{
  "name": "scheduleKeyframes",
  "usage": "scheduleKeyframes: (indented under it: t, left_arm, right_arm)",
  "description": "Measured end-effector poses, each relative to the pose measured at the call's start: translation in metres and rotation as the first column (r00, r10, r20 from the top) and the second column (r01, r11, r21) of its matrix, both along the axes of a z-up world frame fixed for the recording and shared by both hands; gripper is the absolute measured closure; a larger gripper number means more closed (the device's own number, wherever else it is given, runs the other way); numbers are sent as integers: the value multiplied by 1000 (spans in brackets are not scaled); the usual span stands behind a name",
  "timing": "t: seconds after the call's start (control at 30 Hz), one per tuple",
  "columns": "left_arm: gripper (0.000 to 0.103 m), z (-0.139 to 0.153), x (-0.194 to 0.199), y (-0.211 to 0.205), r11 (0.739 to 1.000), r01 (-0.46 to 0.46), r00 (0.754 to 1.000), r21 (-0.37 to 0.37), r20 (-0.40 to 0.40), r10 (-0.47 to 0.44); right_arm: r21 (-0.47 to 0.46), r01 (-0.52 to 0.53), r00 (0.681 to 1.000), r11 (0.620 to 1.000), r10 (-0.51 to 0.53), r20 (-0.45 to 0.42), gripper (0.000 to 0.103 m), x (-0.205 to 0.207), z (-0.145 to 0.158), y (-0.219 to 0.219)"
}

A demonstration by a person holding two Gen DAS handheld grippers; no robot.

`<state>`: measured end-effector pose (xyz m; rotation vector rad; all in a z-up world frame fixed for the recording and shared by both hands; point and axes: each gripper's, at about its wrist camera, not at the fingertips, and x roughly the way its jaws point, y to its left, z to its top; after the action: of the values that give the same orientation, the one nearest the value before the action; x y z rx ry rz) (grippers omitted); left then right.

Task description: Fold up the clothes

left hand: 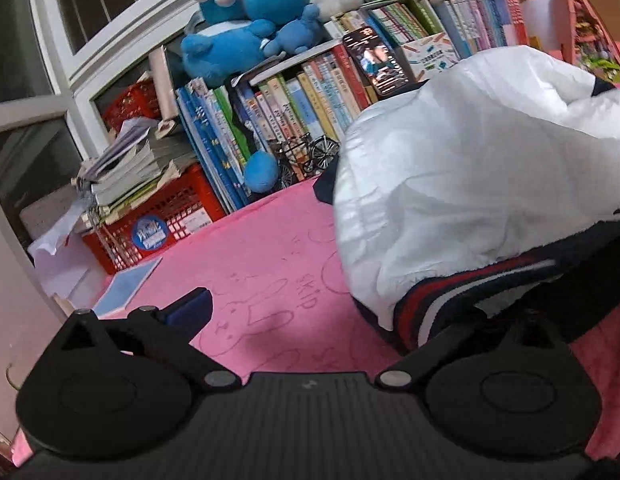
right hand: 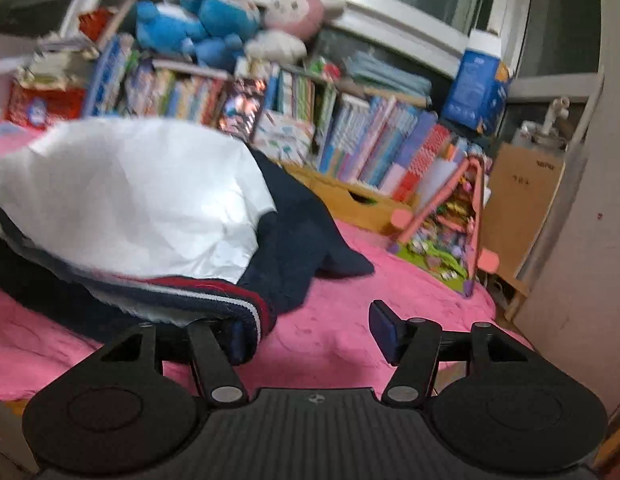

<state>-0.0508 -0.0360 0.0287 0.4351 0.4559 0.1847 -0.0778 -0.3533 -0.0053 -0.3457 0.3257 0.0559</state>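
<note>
**Jacket bundled on pink blanket, both grippers released**

The jacket [left hand: 470,184], white lining outward with navy body and striped hem, lies heaped on the pink blanket [left hand: 262,256]; the left gripper [left hand: 334,312] stands spread wide, nothing pinched, its right finger hidden under the hem; only the right wrist view shows the right gripper [right hand: 310,332] parted, left finger at the hem, plus the toy house [right hand: 450,236]; only the left view shows the red crate [left hand: 158,216].

My left gripper [left hand: 342,316] stands wide open over the pink blanket [left hand: 262,264], pads pressing nothing. The white jacket [left hand: 478,176] lies bunched to my right, its striped hem [left hand: 450,292] covering my right finger
</note>
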Motion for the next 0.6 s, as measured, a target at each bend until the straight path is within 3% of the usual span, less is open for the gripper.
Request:
scheduleKeyframes:
  t: [0.1,0.23,0.27,0.3,0.4,0.5,0.6]
  left_arm:
    - [1,-6,3,-4,1000,-5,1000,30,-8,6]
    - [1,-8,1,-6,995,-16,1000,95,4,16]
    - [1,-9,1,-5,993,-21,1000,115,10,20]
    - [0,-8,0,-2,993,-19,1000,117,8,18]
    - [0,-5,-4,5,997,3,1000,78,-6,-2]
    - [0,-6,-8,0,996,29,999,81,-16,-28]
    - [0,-19,-1,-3,993,25,999,114,-37,-21]
  right_arm:
    - [-107,-65,997,992,69,33,38,-4,-10,36]
    - [-288,-143,985,947,164,48,42,-11,-30,85]
    - [-318,-137,985,938,163,57,59,-11,-33,91]
    - [-313,-100,989,945,128,72,90,-9,-32,89]
    - [-120,14,999,993,-10,39,91,5,-15,49]
    - [26,41,998,999,-40,-53,86,8,-6,12]
    - [-103,30,994,994,-41,-105,83,5,-30,17]
